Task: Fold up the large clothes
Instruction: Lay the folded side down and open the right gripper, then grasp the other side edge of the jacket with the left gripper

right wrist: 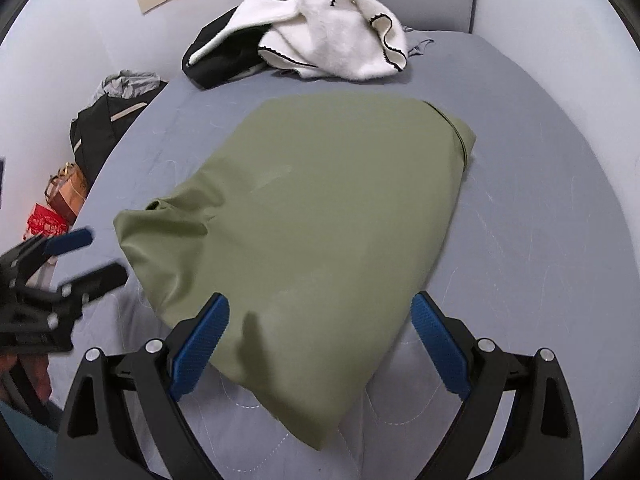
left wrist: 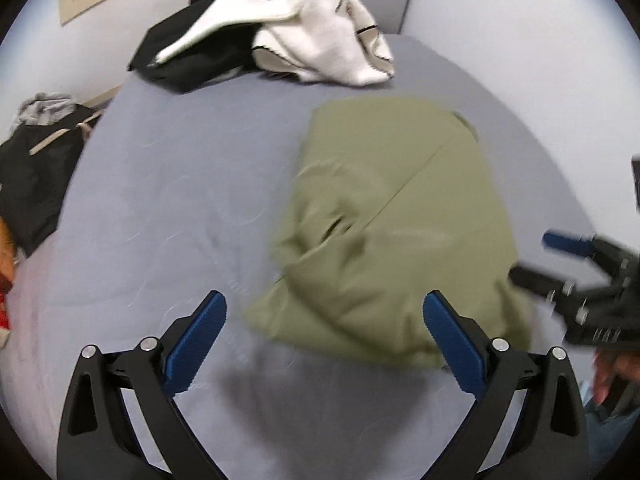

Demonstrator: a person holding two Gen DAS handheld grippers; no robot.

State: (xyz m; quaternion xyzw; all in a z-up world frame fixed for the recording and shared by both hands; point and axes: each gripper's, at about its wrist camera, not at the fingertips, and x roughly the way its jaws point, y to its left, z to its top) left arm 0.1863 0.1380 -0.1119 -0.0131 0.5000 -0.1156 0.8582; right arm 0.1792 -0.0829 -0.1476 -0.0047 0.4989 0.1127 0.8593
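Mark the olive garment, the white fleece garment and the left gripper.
olive garment [right wrist: 320, 208], right wrist view, middle of its top panel
white fleece garment [right wrist: 340, 44], right wrist view, bunched middle
left gripper [left wrist: 324, 332], left wrist view, between fingertips

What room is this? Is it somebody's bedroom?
Probably a bedroom: a grey quilted bed against a wall holds a folded green garment and a heap of white and black clothes, with bags alongside.

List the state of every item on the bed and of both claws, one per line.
Green garment: folded, lying flat on the bed, not gripped.
White garment: crumpled, unfolded.
Black garment: heaped, partly under the white one.
Left claw: open, empty.
Right claw: open, empty, above the green garment.
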